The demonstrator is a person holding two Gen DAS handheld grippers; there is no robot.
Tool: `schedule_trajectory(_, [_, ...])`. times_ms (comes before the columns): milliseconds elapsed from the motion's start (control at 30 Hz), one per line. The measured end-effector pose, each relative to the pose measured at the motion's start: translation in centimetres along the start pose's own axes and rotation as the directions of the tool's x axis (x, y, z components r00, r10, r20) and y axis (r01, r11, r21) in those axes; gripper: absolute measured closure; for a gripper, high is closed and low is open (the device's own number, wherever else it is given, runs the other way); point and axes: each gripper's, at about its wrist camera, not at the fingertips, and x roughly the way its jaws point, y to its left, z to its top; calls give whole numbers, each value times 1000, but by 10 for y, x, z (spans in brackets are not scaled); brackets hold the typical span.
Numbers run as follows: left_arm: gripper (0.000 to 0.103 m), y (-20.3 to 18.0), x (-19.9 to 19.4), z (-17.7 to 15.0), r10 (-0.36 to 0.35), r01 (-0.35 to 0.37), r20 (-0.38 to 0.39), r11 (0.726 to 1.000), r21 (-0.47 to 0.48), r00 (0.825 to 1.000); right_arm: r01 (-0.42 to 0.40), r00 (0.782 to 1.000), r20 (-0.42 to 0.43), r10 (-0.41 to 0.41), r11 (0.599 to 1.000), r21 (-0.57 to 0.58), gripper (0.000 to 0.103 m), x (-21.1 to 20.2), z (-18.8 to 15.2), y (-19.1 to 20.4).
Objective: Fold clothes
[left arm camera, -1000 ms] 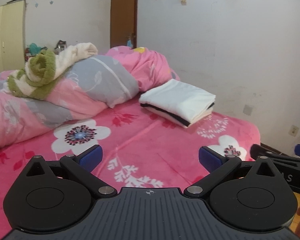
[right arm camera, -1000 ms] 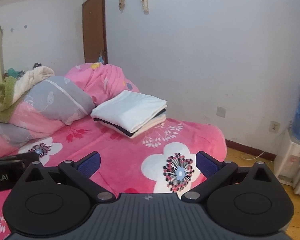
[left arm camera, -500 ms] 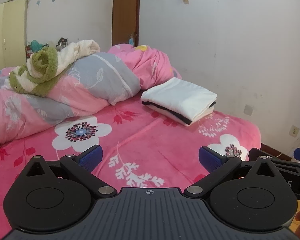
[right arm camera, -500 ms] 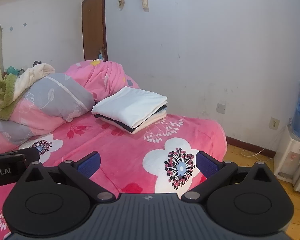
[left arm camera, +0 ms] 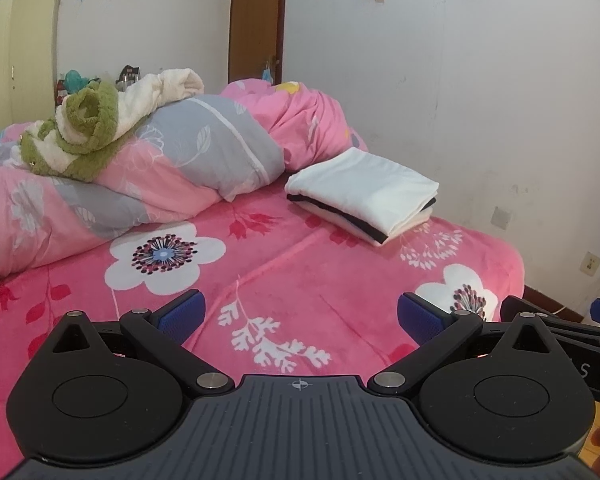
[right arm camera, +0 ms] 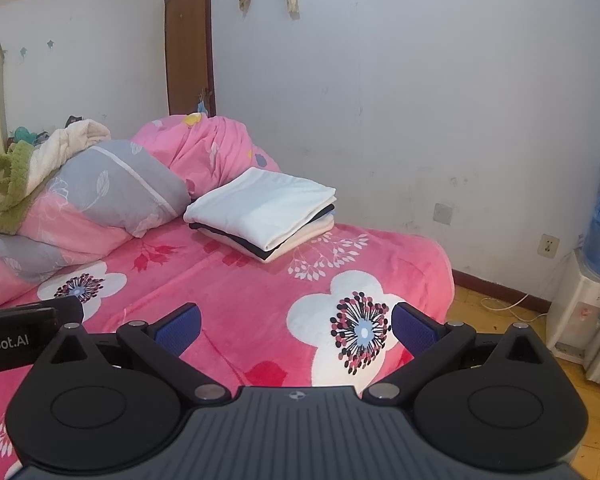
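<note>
We see both views bright and evenly lit by soft, diffuse light, with no hard shadows and no glare. Focus is sharp throughout, with no motion blur. Fisheye distortion bends the white wall [right arm camera: 440, 100] and the door [left arm camera: 258, 20] towards the edges, and the corners fall to black.

White walls [right arm camera: 420, 80], brown door [right arm camera: 190, 44]

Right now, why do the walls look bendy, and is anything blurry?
Left wrist view: the fisheye lens curves the door and darkens the corners; the folded stack is sharp. Right wrist view: same bending at the edges, soft even light, no glare.
</note>
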Motion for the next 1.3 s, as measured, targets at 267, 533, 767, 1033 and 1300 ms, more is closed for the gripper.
schedule_trajectory(267, [0,0,2,0,4,-4,-4,1000,-1,1000,4,1000,-2,-4,1000,-4,0,1,0,0])
schedule_trajectory(533, [0,3,3,0,7,-7,-9,1000,-5,1000,6,1000,-5,-6,1000,-7,0,3,0,1])
schedule_trajectory(767, [0,3,4,0,11,-11,-9,1000,-6,1000,11,1000,-7,-11,1000,-7,0,3,0,2])
schedule_trajectory(1033, [0,2,3,-1,12,-12,-9,1000,-6,1000,14,1000,-3,-14,1000,-8,0,2,0,2])
schedule_trajectory(1300, [0,4,3,-1,9,-9,-9,1000,-8,1000,25,1000,-4,-25,1000,-9,0,1,0,3])
